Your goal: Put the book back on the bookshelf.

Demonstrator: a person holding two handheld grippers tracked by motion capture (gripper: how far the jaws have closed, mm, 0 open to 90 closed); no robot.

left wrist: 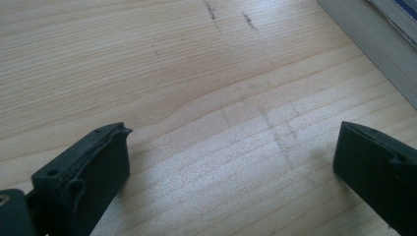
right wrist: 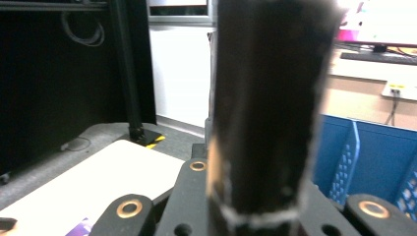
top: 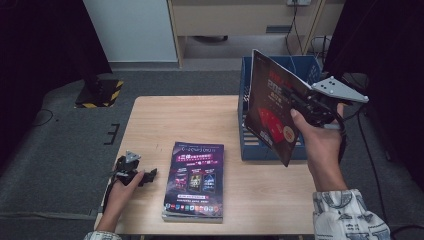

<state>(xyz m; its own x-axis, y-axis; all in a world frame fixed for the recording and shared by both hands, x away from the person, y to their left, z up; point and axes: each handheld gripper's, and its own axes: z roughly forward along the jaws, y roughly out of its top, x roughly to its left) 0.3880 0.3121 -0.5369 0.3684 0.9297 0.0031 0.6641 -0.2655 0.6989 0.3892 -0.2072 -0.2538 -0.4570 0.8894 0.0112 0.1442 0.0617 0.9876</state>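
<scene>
Pale wood grain runs under the left gripper, whose black jaws stand wide apart with nothing between them; in the high view it rests low on the near left part of the light wooden table, held by the person's left hand. Just beside it lies a stack of glossy purple-covered magazines, flat, near the table's front edge.

Farther off and higher, the right gripper is clamped tight on the edge of one dark, red-printed magazine, which hangs tilted on edge in the air over the open blue plastic crate at the table's far right. In the right gripper view the magazine's dark cover stands up between the jaws, with the crate's blue ribbed wall beyond.

The step in hand looks like carrying this magazine to the crate. Next, I judge, it must be lowered clear of the crate's near wall, set in upright or flat, and only then released.
</scene>
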